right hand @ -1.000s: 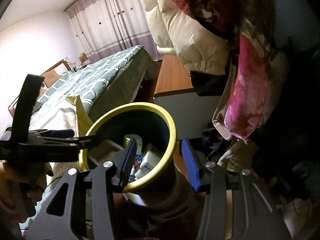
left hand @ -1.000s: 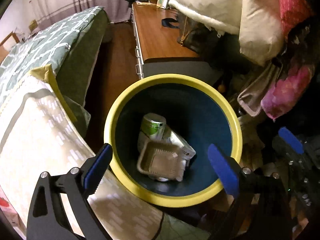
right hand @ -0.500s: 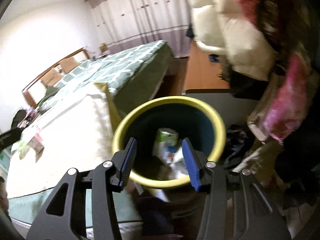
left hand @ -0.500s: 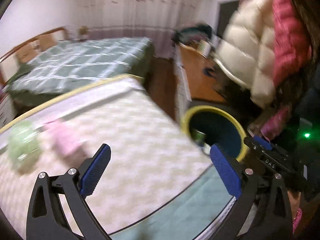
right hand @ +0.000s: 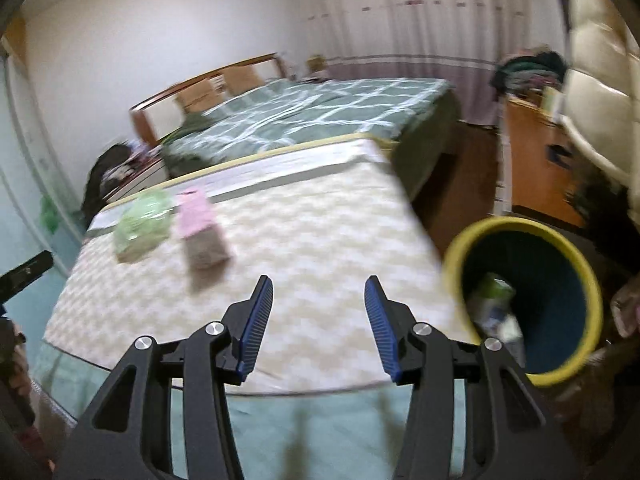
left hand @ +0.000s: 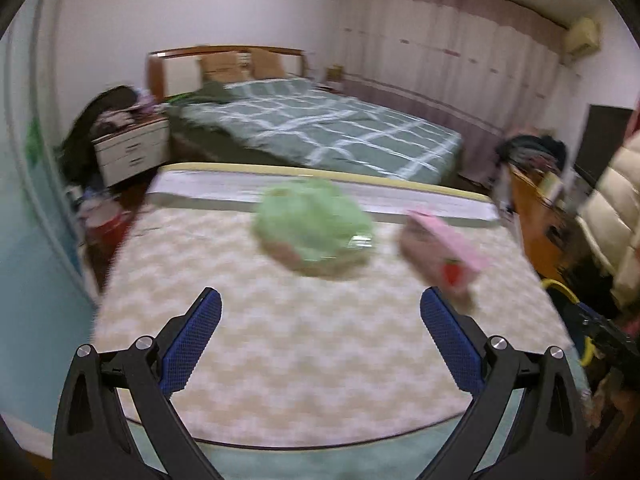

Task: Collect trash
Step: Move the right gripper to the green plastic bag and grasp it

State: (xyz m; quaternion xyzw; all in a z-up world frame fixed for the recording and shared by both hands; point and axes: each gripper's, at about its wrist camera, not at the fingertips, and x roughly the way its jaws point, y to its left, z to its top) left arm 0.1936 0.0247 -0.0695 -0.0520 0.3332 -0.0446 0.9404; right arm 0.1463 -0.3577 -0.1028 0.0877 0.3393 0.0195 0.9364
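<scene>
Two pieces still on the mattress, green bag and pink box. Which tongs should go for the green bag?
Left, probably. The left tongs stand open and aimed nearly straight at the green bag; from the right tongs it lies far off to the side.

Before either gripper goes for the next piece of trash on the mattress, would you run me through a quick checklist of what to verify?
1. Left gripper empty, jaws wide apart: ok.
2. Right gripper empty, jaws apart: ok.
3. Trash left to collect: ok; a green bag and a pink box lie on the mattress.
4. Nothing lying between the left gripper and the green bag: ok, only bare mattress.
5. Bin open, with room: ok; a few items lie at its bottom.
6. Exact shape and edges of both items: cannot tell, both views are motion-blurred.
</scene>
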